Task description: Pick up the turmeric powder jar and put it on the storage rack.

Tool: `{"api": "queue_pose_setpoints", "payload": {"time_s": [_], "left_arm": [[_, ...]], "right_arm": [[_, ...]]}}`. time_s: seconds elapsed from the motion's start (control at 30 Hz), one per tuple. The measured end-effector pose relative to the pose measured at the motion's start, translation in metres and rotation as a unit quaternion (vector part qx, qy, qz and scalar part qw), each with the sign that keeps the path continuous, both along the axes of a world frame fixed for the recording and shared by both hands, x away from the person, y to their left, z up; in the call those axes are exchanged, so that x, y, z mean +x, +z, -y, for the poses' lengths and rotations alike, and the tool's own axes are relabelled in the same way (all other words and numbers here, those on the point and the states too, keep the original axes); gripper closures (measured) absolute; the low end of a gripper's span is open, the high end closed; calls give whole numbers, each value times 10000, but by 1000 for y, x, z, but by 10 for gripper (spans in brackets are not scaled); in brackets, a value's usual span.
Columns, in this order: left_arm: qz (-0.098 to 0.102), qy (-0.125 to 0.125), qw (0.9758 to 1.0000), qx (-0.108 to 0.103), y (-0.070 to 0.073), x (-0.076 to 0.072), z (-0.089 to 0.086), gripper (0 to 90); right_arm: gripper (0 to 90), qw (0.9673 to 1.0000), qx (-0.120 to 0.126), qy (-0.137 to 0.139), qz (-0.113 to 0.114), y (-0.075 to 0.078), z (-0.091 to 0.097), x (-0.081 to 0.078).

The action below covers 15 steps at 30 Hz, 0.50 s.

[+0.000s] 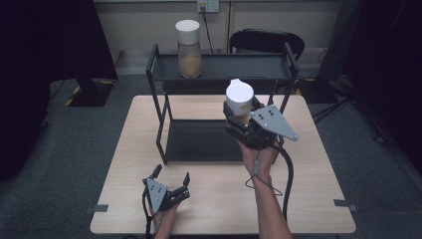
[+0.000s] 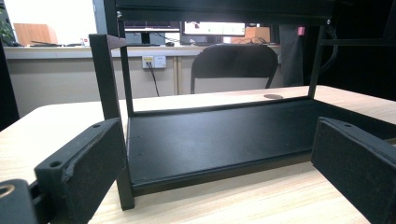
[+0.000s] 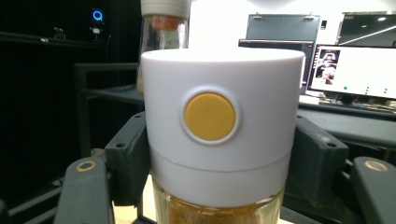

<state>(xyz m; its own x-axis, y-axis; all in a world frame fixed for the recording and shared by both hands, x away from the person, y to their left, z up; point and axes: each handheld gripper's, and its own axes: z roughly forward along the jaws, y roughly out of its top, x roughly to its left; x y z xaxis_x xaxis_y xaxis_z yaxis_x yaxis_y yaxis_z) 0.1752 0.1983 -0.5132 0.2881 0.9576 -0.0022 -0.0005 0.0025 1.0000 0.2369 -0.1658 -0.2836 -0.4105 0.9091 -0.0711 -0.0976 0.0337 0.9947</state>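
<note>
Left tongs point(image 1: 171, 180) open on table, right tongs point(image 1: 242, 121) gripping one of two jars point(image 1: 239, 101), one rack point(image 1: 158, 94).

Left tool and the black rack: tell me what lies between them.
Nothing but bare table. In the high view the open left tool rests just short of the black rack; its own view shows bare wood up to the rack's bottom shelf.

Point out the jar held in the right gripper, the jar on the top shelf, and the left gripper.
held jar point(image 3: 219, 93), right gripper view, on its white lid just above the yellow button.
shelf jar point(image 1: 189, 62), high view, on its glass body.
left gripper point(image 1: 173, 175), high view, midway between the open jaw tips.
</note>
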Motion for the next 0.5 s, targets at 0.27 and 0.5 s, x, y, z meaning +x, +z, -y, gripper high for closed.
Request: {"api": "queue_pose_setpoints", "payload": {"time_s": [0.27, 0.5], "left_arm": [[0, 3, 10000, 5, 0, 0, 0, 25], [0, -5, 10000, -2, 0, 0, 0, 24]], "right_arm": [[300, 10000, -39, -30, -63, 12, -6, 18], [300, 10000, 24, -73, -64, 24, -8, 29]]}}
